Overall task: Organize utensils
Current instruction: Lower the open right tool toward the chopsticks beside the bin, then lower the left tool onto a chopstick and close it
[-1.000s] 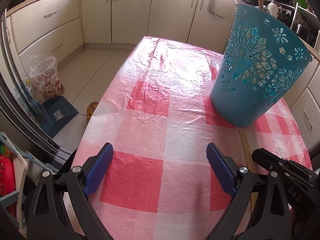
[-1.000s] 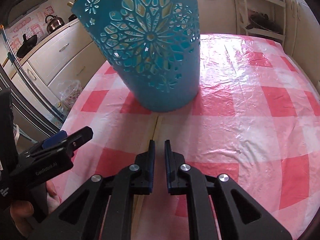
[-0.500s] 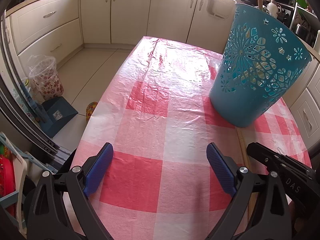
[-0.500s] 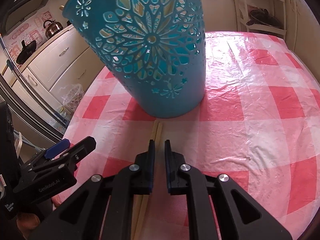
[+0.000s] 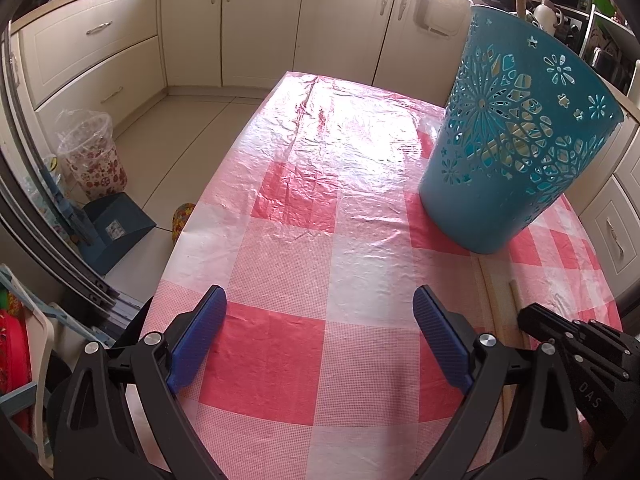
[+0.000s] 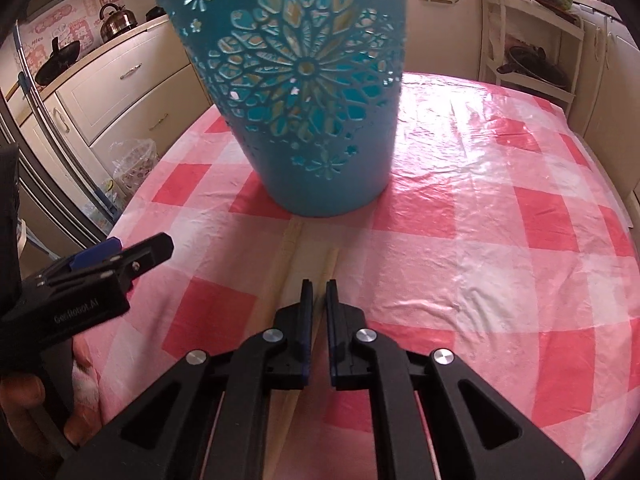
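Note:
A tall teal perforated basket stands on the pink checked tablecloth; it also fills the upper middle of the right wrist view. Pale wooden chopsticks lie on the cloth in front of it: one to the left, another running back between my right fingers. My right gripper is shut on that chopstick, low over the cloth. It shows at the right edge of the left wrist view. My left gripper is wide open and empty; it shows in the right wrist view.
Cream kitchen cabinets ring the room. A floral bin and a blue dustpan stand on the floor left of the table. A kettle sits on the counter. A white rack stands behind the table.
My right gripper has drawn back from the basket with a chopstick between its fingers; the chopsticks now show on the cloth. The left gripper has barely moved.

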Demonstrator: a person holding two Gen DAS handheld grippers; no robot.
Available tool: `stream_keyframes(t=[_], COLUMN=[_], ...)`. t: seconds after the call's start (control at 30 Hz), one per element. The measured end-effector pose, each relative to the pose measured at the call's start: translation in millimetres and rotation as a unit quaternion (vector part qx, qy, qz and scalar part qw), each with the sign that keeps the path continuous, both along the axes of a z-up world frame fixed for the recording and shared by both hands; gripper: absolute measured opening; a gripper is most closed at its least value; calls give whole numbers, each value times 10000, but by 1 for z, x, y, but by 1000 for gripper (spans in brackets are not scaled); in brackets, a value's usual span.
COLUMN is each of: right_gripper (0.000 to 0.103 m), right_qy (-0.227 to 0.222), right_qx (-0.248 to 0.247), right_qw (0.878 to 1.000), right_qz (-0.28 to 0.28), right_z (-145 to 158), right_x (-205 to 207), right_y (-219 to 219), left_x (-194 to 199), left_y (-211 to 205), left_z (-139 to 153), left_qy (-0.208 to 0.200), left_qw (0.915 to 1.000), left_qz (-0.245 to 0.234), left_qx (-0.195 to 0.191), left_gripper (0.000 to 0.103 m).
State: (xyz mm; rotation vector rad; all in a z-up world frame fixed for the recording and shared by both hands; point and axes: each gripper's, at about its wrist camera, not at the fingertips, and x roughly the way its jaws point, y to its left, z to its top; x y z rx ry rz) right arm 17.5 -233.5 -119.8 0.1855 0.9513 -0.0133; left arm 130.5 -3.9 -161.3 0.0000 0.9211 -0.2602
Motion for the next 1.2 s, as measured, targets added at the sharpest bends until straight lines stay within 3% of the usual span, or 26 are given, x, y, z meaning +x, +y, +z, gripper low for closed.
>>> stream_keyframes(t=[0.2, 0.33, 0.53, 0.63, 0.73, 0.77, 0.8, 0.93, 1.2], right_gripper=[7, 7, 7, 7, 7, 7, 7, 14, 12], right_qy=[41, 33, -27, -44, -50, -50, -49, -82, -206], right_qx=[191, 316, 373, 367, 397, 411, 414, 415, 68], right_qw=[9992, 9987, 9988, 9990, 9989, 9989, 9989, 9987, 9998], right_qz=[-337, -398, -300, -247, -230, -231, -231, -268, -14], right_z=[1, 1, 0, 0, -1, -1, -1, -1, 1], right_x=[-24, -26, -30, -31, -32, -33, -32, -32, -29], right_y=[-36, -44, -44, -44, -45, -46, -46, -46, -30], left_x=[-10, -19, -12, -15, -24, -25, -27, -37, -15], left_y=[-35, -83, -121, -129, -137, -136, -135, -122, -115], left_z=[0, -1, -7, -7, -5, -4, -3, -3, -2], left_qy=[113, 29, 82, -33, -186, -168, -120, 34, 248], left_qw=[9988, 9948, 9912, 9908, 9899, 9901, 9908, 9923, 9898], left_qz=[-439, -858, -797, -801, -976, -1033, -1074, -1151, -1195], left_qx=[167, 548, 1054, 1090, 1010, 936, 817, 446, 733], left_gripper=[90, 90, 90, 76, 38, 14, 7, 6, 10])
